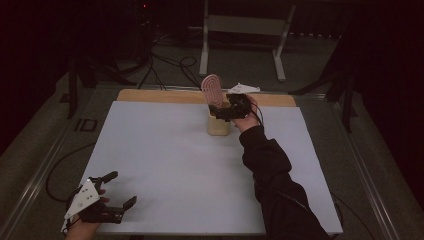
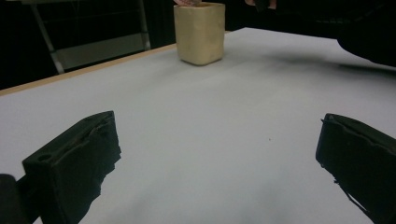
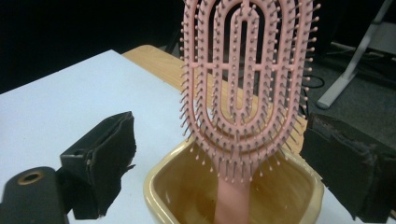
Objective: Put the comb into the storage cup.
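A pink hairbrush (image 1: 212, 90) stands handle-down in a cream cup (image 1: 218, 125) at the far middle of the table, its bristled head leaning out above the rim. My right gripper (image 1: 222, 111) is at the cup's right side. In the right gripper view it (image 3: 219, 140) is open, its jaws wide on either side of the hairbrush (image 3: 245, 79) and apart from it, just above the cup (image 3: 159, 186). My left gripper (image 1: 122, 188) rests low at the table's near left corner, open with nothing between its jaws. In the left gripper view it (image 2: 217, 154) faces the distant cup (image 2: 200, 32).
A white sheet (image 1: 175, 165) covers the table, with a wooden strip (image 1: 160, 96) along the far edge. Beyond the table, on the dark floor, stand a metal frame (image 1: 240, 25) and cables (image 1: 165, 65). A dark sleeve (image 1: 270, 165) crosses the right half.
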The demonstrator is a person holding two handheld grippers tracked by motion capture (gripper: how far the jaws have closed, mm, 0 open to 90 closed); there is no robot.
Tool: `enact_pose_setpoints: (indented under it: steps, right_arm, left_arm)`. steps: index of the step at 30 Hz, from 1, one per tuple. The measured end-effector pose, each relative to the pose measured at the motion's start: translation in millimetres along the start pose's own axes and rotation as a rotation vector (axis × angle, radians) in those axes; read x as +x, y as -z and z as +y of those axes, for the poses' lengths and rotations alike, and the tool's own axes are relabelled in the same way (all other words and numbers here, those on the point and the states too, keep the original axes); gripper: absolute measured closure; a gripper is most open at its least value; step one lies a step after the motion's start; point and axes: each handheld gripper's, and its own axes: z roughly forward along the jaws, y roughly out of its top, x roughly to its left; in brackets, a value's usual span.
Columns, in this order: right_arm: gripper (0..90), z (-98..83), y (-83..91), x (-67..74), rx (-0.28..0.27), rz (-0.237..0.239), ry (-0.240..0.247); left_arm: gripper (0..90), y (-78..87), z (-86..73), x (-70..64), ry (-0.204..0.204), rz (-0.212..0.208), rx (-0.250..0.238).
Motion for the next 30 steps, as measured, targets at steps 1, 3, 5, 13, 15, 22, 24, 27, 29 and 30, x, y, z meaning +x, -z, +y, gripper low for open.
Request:
enact_pose_setpoints:
  steps: [1, 3, 5, 13, 15, 22, 24, 27, 29, 30]
  right_arm:
    - [9.6, 0.0, 0.6, 0.5, 0.001, -0.004, -0.005]
    - [9.6, 0.5, 2.2, 0.9, -0.001, 0.006, -0.011]
    - [9.6, 0.9, 4.5, 1.3, -0.003, 0.006, -0.010]
    - [10.7, 2.2, 19.3, 4.5, 0.006, 0.019, -0.004]
    - [10.7, 1.6, 23.6, 4.5, 0.007, 0.024, 0.000]
    - [10.7, -1.4, 39.0, 2.9, 0.007, 0.030, -0.009]
    - [10.6, -2.1, 40.6, 3.5, 0.012, 0.031, -0.011]
    - [10.5, -4.6, 47.4, 4.6, 0.022, 0.040, -0.009]
    - [10.5, -5.1, 51.2, 5.2, 0.027, 0.039, 0.002]
    - [10.5, -5.1, 51.2, 5.2, 0.027, 0.039, 0.002]
  left_arm:
    - [0.0, -0.3, 0.0, 0.2, 0.000, -0.002, -0.001]
    - [0.0, -1.0, -0.7, 0.3, 0.002, -0.007, 0.007]
    - [0.0, -1.0, -0.5, 0.0, 0.000, -0.007, 0.006]
    - [0.0, -0.3, 0.0, 0.0, 0.000, -0.003, 0.005]
    - [0.0, -0.6, -0.2, -0.5, 0.001, -0.004, 0.007]
    - [0.0, -0.4, -0.1, -0.1, 0.000, -0.004, 0.007]
    - [0.0, -0.4, 0.1, -0.1, -0.001, -0.005, 0.005]
    - [0.0, 0.0, 0.1, -0.5, -0.002, -0.003, 0.005]
    - [0.0, 0.0, 0.3, -0.4, -0.002, -0.004, 0.003]
    - [0.0, 0.0, 0.3, -0.4, -0.002, -0.004, 0.003]
